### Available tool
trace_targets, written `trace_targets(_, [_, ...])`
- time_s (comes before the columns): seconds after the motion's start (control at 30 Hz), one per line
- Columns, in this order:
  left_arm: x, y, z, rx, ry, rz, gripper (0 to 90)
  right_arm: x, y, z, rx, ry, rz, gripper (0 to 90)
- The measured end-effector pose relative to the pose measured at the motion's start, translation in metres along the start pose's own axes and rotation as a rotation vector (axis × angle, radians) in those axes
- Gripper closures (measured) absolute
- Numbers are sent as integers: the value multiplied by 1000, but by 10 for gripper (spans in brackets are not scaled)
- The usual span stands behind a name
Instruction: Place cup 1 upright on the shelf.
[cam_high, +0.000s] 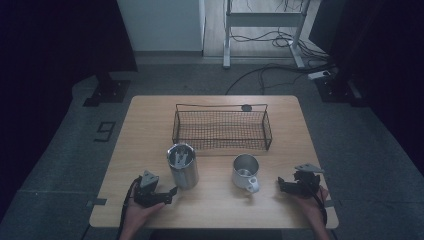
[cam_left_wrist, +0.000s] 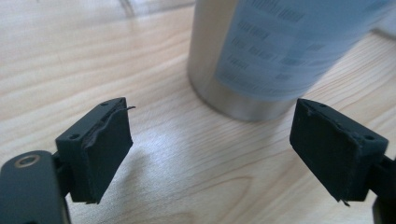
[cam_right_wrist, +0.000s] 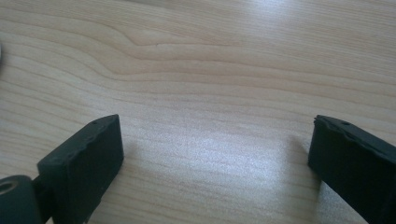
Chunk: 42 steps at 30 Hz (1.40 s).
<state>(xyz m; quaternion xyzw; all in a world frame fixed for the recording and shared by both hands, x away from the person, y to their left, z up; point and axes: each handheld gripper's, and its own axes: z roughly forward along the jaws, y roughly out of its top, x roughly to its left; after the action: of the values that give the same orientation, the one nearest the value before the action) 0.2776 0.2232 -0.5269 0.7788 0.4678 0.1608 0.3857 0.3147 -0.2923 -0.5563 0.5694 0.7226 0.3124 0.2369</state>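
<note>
Fingers (cam_left_wrist: 100, 149) of the left gripper (cam_high: 172, 191) gape empty just short of the tall brushed-steel tumbler (cam_high: 183, 165) on the wooden table (cam_high: 150, 125), probably slick, rigid, best squeezed mid-wall.

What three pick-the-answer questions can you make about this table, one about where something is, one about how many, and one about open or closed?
1. Where is the wire basket?
A. Behind the two cups
B. Under the table
C. In a hand

2. How many metal cups stand on the table?
A. One
B. Two
C. Five

3. How are the left gripper jaws?
A. Squeezing the tumbler
B. Shut tight
C. Open, holding nothing

Answers:
1. A, the high view shows it farther back than both cups.
2. B, the tall steel tumbler and the white-handled mug.
3. C, bare wood shows between the jaws, with the tumbler just ahead.
</note>
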Motion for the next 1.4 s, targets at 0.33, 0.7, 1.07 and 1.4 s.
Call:
trace_targets(0.33, [5, 13, -19, -85, -29, -28, 98, 1, -2, -2, -6, -2, 4, 49])
trace_targets(0.7, [-3, 25, -28, -124, -79, -9, 34, 1, -4, -4, -8, -4, 6, 56])
trace_targets(1.07, [-10, 35, -30, -153, -110, -5, 11, 1, -4, -4, -8, -4, 6, 56])
trace_targets(1.4, [-22, 48, -30, -172, -115, 31, 1, 1, -4, -5, -9, -8, 8, 58])
